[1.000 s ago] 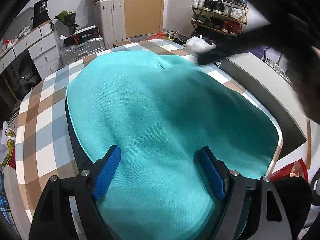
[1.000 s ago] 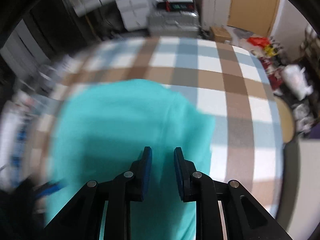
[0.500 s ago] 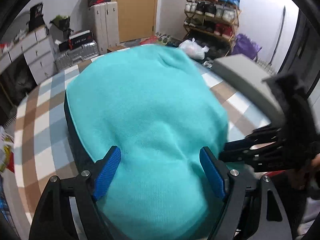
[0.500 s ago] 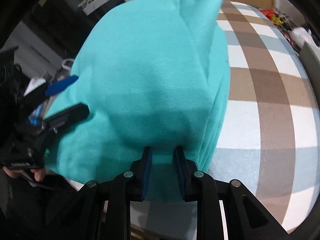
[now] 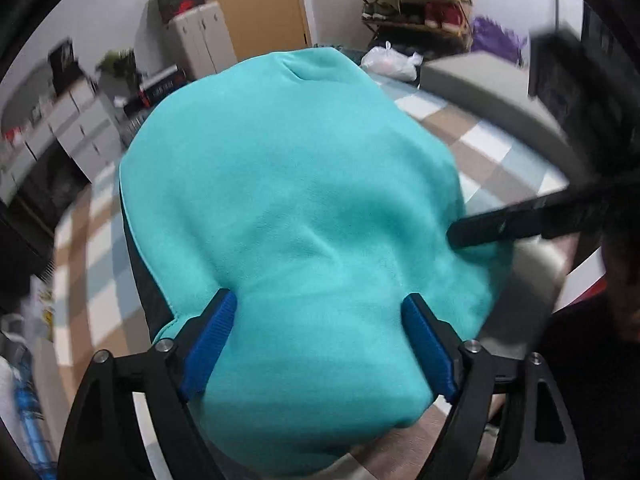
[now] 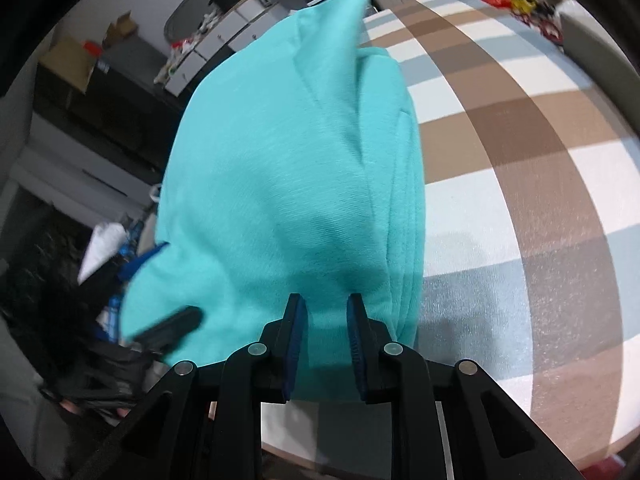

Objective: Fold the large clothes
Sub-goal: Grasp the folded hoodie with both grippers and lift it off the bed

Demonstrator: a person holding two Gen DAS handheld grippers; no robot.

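Observation:
A teal sweater [image 5: 300, 180] lies folded on the plaid-covered surface, with a dark layer showing under its left edge. My left gripper [image 5: 320, 298] straddles the near end of it. Its jaws are wide and opening, with fabric bulging between the blue pads. The right gripper's dark finger [image 5: 500, 228] touches the sweater's right edge. In the right wrist view the sweater [image 6: 280, 160] shows stacked folded edges on its right side. My right gripper [image 6: 325, 300] has narrow, closing jaws with the near hem between the pads, which do not visibly pinch it. The left gripper's finger [image 6: 168, 328] shows at lower left.
The plaid cover [image 6: 520, 120] stretches right of the sweater. A grey ledge [image 5: 492, 92] borders the far right side. Behind stand a shoe rack [image 5: 412, 0], a white plastic bag [image 5: 390, 62] and white drawers [image 5: 80, 128]. A person in dark clothing [image 5: 592, 340] is close at right.
The sweater went from spread wide to a narrower folded stack. My right gripper swung from above the far part down to the near hem. The left gripper shifted closer to the near end.

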